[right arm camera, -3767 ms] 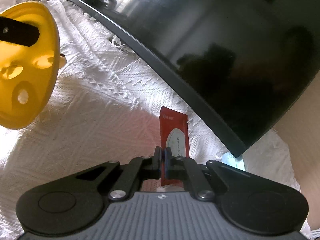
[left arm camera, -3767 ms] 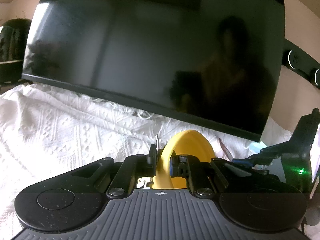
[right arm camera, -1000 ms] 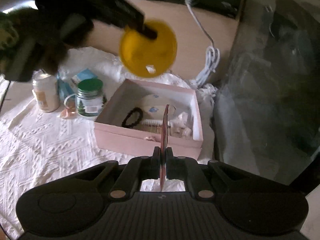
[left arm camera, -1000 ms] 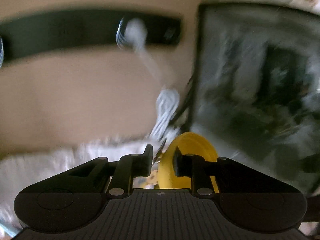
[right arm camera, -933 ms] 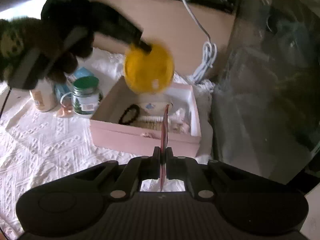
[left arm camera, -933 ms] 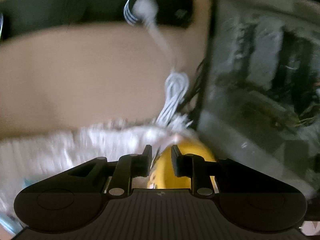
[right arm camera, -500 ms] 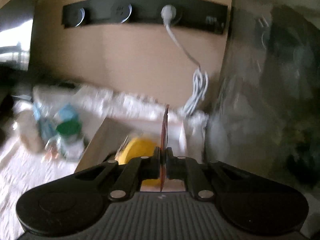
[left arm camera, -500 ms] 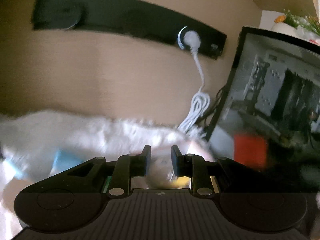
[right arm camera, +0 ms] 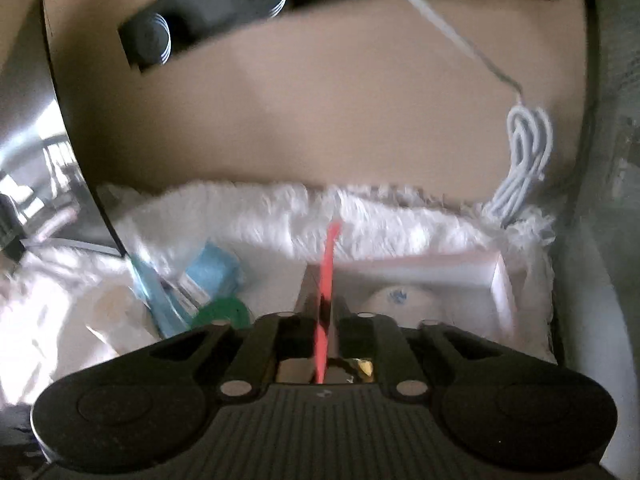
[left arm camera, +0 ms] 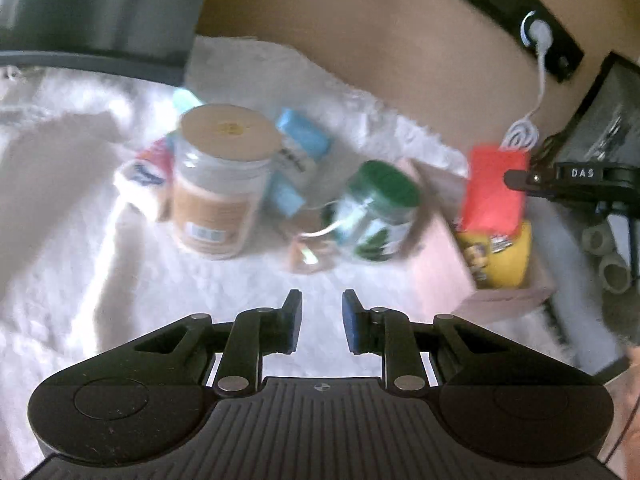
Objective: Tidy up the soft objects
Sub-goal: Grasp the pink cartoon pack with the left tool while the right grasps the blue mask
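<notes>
A second ago the left tool [left arm camera: 320, 320] clamped the yellow disc; now its two black fingers [left arm camera: 290, 322] stand apart with nothing between them, only the white cloth [left arm camera: 80, 208] of the counter showing through the gap. The yellow disc [left arm camera: 508, 260] now lies in the pink box [left arm camera: 440, 276], at about two o'clock from the left tool and well apart from it. The view has also swung from the wall and its white cable to the cluttered counter.

In the right wrist view the red sachet [right arm camera: 327, 276] was pinched edge-on a second ago; the right tool [right arm camera: 326, 322] is now opening its jaws, the sachet upright in the gap, and blur hides whether the pads touch it. From the left wrist view the same sachet stands just above the disc, over the box, with the right tool's black finger against its three o'clock edge.

A tan-lidded jar [left arm camera: 222, 184] stands at eleven o'clock from the left tool, a green-lidded jar [left arm camera: 376, 212] at one o'clock, just beside the box's near wall. Blue packets [left arm camera: 304, 140] lie behind and between the jars. Inside the box, at one o'clock from the right tool, a white rounded item [right arm camera: 396, 300] with blue marks shows.
</notes>
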Tool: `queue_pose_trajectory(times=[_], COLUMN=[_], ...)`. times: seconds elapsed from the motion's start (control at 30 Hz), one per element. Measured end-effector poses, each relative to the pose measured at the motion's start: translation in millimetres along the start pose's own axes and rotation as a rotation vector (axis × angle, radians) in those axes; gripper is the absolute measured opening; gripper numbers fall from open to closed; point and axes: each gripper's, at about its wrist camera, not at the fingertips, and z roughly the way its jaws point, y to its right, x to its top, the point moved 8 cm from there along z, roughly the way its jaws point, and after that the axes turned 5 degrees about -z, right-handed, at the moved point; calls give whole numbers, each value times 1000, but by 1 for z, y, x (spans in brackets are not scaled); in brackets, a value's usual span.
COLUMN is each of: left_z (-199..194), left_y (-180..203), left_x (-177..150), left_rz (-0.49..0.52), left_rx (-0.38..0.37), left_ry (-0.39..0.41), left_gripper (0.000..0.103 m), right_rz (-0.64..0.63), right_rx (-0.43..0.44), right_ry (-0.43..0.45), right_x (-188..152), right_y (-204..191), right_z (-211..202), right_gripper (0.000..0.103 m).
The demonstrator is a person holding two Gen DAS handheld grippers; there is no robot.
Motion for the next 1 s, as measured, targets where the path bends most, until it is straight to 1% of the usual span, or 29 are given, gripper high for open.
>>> queue_pose_trajectory(times=[0.07,0.13,0.23,0.33,0.37,0.4,0.43,0.5,0.57,0.63,0.73,0.83,0.9,1.0], left_z=[2,3,9,3,1,-3,-6,-9,-12,-13,-14,-12,-7,-5], left_y=[-6,-10,-17,-34,-42,-50,-60,-80,-97,-107,-116,-120,-123,-127], left_x=[-1,-3,-4,0,5,9,14,22,28,34,40,51,63,74], left_rz=[43,71,65,42,29,14,-13,-69,-104,-106,-99,-73,-46,-39], left_rx=[44,69,75,113,135,151,172,204,221,234,220,183,171,146], left_ry=[-4,-7,-6,37,61,80,101,121,129,136,136,137,147,158], left_gripper=[24,24,24,24,24,24,24,24,24,24,24,24,24,24], right_rz=[12,-2,-81,-199,-247,-289,-335,-414,-468,-461,-376,-253,-181,-132], right_rx=[-26,-50,-120,-165,-178,-185,-185,-147,-81,-1,104,168,222,252], right_ry=[24,36,60,100,118,133,150,171,168,133,69,2,-61,-123], right_x=[-3,-6,-8,-12,-15,-18,-21,-30,-38,-40,-26,3,23,48], right_y=[1,2,-4,-25,-35,-44,-57,-82,-106,-124,-138,-143,-149,-163], right_z=[-2,-9,-17,-24,-26,-27,-28,-31,-29,-23,-8,17,39,72], right_gripper=[62,62,63,70,75,79,80,83,84,84,84,84,84,84])
